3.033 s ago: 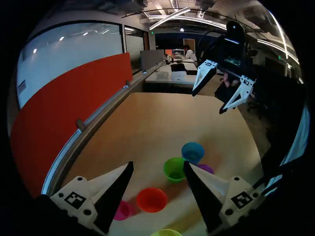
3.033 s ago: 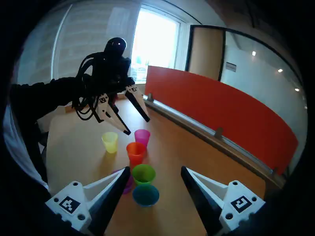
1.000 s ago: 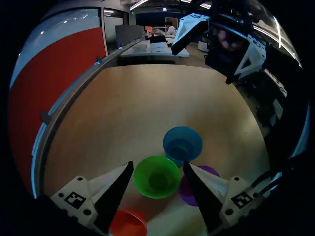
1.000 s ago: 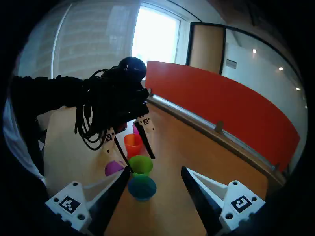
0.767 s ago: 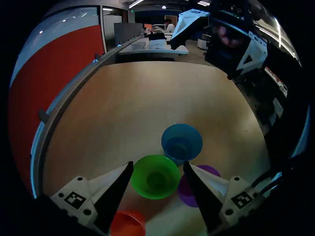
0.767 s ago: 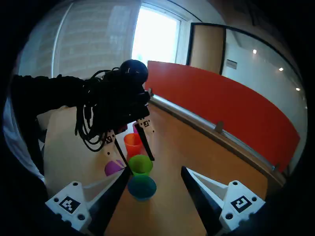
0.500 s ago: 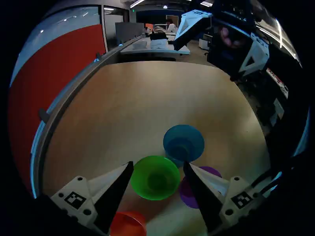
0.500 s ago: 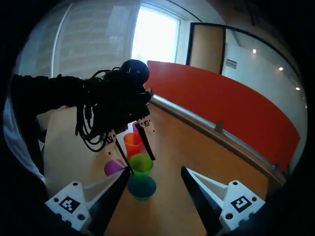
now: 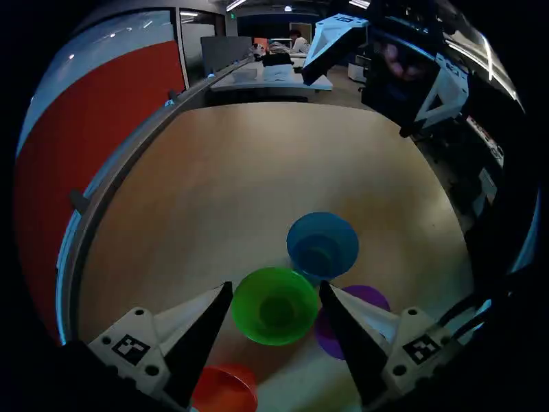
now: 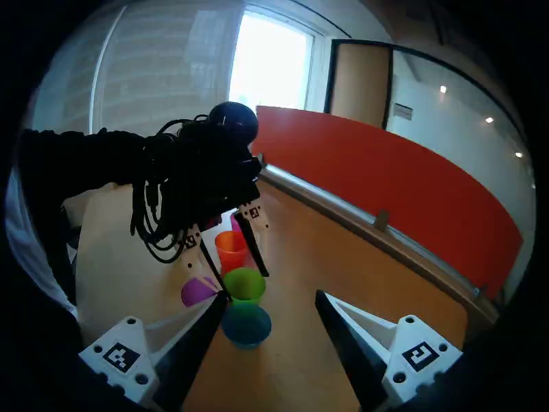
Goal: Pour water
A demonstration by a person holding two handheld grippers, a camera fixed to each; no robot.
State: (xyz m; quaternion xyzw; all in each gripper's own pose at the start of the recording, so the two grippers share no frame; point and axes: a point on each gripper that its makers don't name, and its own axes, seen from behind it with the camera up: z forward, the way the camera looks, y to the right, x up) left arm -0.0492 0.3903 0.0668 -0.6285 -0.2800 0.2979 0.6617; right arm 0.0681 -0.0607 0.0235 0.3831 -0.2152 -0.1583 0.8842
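Note:
A green cup (image 9: 274, 316) stands upright on the wooden table (image 9: 240, 172), right between the fingers of my left gripper (image 9: 274, 286), which is open around it. Just beyond it is a blue cup (image 9: 322, 246). A purple cup (image 9: 374, 302) sits partly behind the right finger, and an orange cup (image 9: 223, 388) is at the bottom edge. My right gripper (image 9: 355, 108) hangs open high above the table's far side. In the right gripper view, my right gripper (image 10: 271, 294) is open above the blue cup (image 10: 246, 326), and the left gripper (image 10: 243, 280) straddles the green cup (image 10: 243, 287).
A red partition (image 9: 62, 178) with a metal rail runs along the table's left side. Behind the green cup in the right gripper view stand the orange cup (image 10: 232, 248) and a pink cup (image 10: 237, 223), with the purple cup (image 10: 197, 292) to the left. A black-sleeved arm and cables (image 10: 103, 172) reach in.
Since three seconds ago my left gripper has moved forward and down, from over the orange cup to around the green cup. Over the last second it has barely shifted.

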